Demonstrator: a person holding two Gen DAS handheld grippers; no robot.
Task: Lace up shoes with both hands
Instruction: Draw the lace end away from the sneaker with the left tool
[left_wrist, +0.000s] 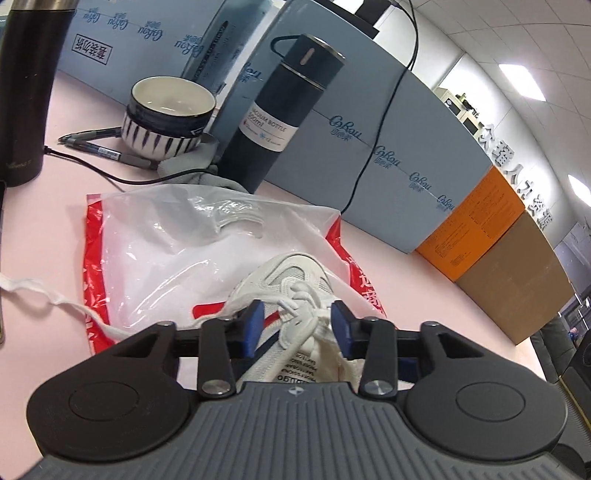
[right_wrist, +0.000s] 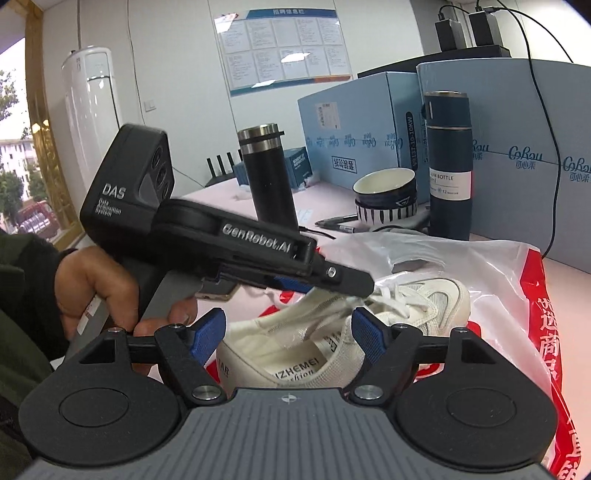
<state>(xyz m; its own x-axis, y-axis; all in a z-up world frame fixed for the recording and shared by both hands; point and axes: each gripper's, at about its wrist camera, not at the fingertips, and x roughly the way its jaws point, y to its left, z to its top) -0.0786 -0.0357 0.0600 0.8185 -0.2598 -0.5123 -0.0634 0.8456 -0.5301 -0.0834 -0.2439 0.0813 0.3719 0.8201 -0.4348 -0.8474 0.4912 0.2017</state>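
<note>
Lengthwise, shoe toe points away, toward dark bottle.

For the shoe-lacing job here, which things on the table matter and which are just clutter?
In the job:
white shoe
white lace
left gripper
right gripper

Lying about:
plastic bag
striped bowl
blue bottle
black flask
pens
grey cloth
blue boxes
</note>
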